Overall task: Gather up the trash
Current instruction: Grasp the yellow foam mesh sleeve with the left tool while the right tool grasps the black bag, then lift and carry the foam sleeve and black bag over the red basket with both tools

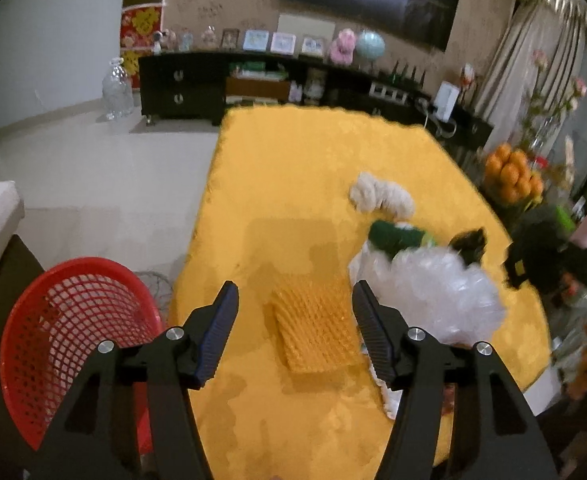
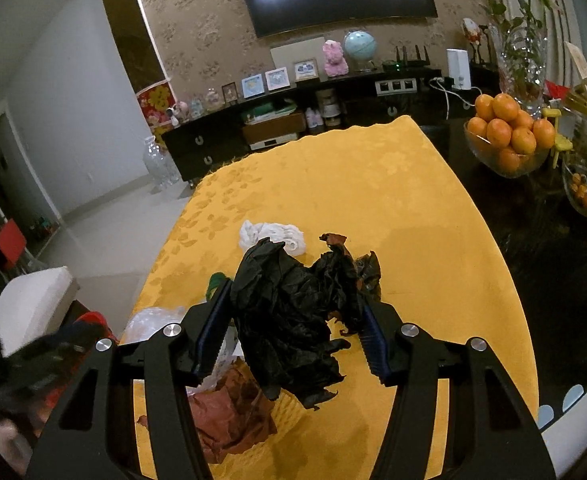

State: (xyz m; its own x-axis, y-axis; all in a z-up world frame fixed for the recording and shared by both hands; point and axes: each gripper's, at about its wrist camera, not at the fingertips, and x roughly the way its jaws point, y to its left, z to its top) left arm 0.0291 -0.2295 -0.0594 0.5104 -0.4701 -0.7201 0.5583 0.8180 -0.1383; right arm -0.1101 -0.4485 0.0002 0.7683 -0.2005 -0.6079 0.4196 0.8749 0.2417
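no readable writing on any item. left gripper (image 1: 295, 320): angled down over the yellow tablecloth (image 1: 301, 168), jaws apart and empty, a yellow mesh pad (image 1: 313, 324) lying between them; red basket (image 1: 69, 336) to its left. right gripper (image 2: 293, 328): tilted downward, jaws clamped on a crumpled black bag (image 2: 289, 320) above the cloth.

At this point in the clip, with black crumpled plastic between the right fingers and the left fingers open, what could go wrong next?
1. The crumpled black plastic bag hangs loosely from the right gripper; its dangling tail may slip free on the way to the red mesh basket.
2. The left gripper is open over the yellow honeycomb pad, which lies flat on the yellow tablecloth; the fingers might pinch cloth instead.
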